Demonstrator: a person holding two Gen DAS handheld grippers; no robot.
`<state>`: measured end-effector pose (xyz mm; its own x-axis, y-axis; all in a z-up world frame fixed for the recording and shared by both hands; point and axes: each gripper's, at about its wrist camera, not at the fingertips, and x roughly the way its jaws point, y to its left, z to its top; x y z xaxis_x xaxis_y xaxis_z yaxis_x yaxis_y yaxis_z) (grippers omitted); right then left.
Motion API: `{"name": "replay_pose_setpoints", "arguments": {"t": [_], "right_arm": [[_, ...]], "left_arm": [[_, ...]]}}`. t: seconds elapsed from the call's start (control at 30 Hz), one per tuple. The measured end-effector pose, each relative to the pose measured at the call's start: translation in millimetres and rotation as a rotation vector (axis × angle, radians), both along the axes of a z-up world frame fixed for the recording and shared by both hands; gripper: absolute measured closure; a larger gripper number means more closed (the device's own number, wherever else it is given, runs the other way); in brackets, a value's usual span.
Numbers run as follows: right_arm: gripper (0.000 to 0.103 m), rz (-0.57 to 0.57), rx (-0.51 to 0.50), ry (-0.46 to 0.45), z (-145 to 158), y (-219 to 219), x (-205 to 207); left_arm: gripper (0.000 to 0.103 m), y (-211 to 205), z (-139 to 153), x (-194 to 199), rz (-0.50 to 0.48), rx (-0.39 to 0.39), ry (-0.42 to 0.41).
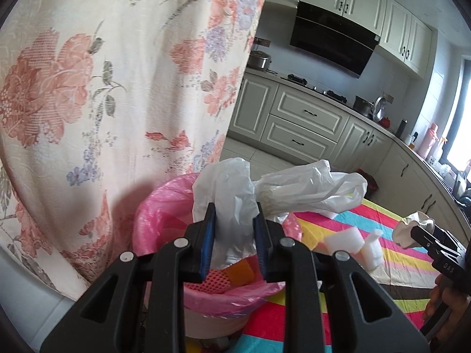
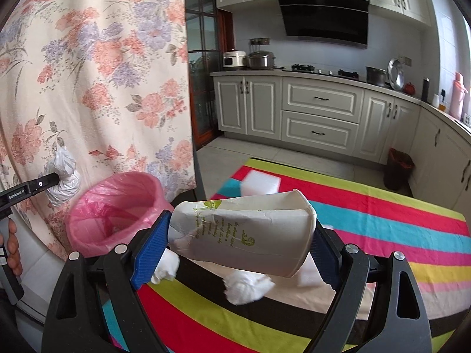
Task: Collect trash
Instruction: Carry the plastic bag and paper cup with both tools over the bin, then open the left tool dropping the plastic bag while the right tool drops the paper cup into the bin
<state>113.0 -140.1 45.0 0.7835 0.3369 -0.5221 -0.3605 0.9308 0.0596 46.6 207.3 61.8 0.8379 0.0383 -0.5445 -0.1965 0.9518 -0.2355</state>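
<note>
My left gripper is shut on a white plastic bag and holds it over the bin with a pink liner. In the right wrist view the same bag hangs from the left gripper's tip, left of and above the bin. My right gripper is shut on a crushed white paper cup, held sideways above the striped tablecloth. It shows at the right edge of the left wrist view. White tissue wads and a foam block lie on the cloth.
A floral curtain hangs just behind the bin. White foam pieces lie on the cloth near the bin. Kitchen cabinets and a dark waste bin stand beyond the table.
</note>
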Motion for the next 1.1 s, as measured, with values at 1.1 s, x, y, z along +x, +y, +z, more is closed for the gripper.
{"name": "replay_pose_setpoints", "arguments": {"t": [1.1], "right_arm": [[0.021, 0.3, -0.031, 0.06, -8, 186, 60]], "left_arm": [[0.078, 50, -14, 15, 0.083, -0.013, 0.01]]}}
